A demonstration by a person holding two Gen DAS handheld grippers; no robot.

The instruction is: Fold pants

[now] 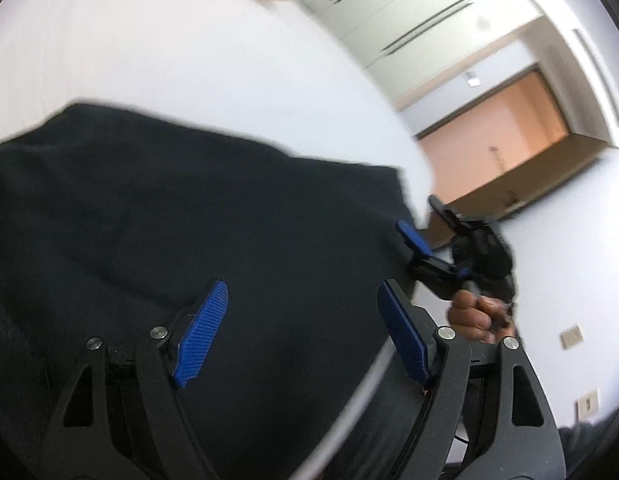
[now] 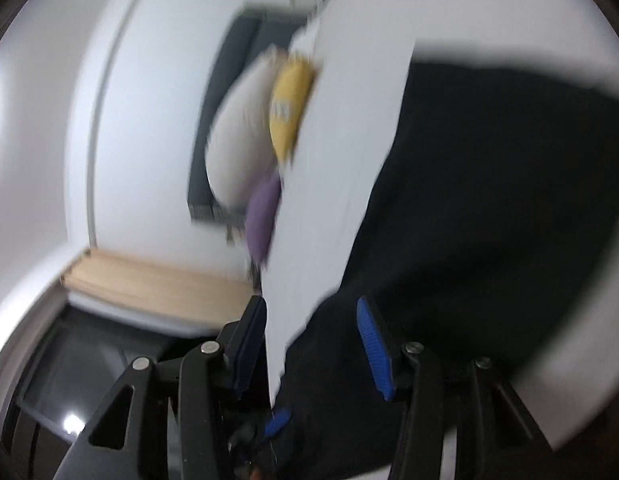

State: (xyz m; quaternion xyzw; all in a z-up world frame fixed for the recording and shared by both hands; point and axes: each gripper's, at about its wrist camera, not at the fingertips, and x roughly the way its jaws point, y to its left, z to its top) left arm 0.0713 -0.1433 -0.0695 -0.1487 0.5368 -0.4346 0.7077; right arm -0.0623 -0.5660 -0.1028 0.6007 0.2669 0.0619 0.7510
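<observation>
On the white surface: it reads as a bed or padded top, though I cannot say which; its bare part (image 1: 169,40) fills the far half of the left wrist view.
Pants: the dark pants (image 1: 189,208) lie spread flat on that surface, one straight edge running to its near-right corner, where the cloth ends just short of the drop-off.
Long axis: the cloth appears to run across the left view, from its left side toward that corner; blur hides seams and waistband, so which end is which cannot be told.
Left tool: the left tool (image 1: 301,332) hangs over the near part of the pants with its blue pads well apart and nothing pinched between them.
Right tool: the right tool (image 1: 423,224) sits at the corner end of the pants, a hand (image 1: 475,316) on its grip; in its own view its pads stand apart, straddling the surface edge and the dark hem, and no cloth is pressed by them.
Deciding relation: the pants lie ahead of and beneath both tools; the right one is nearer the free end at the corner, so it looks better placed to take that end, the left to take the near edge.
Background: pale, yellow and purple cushions (image 2: 285,112) lie beyond the far edge, well apart from the pants.
</observation>
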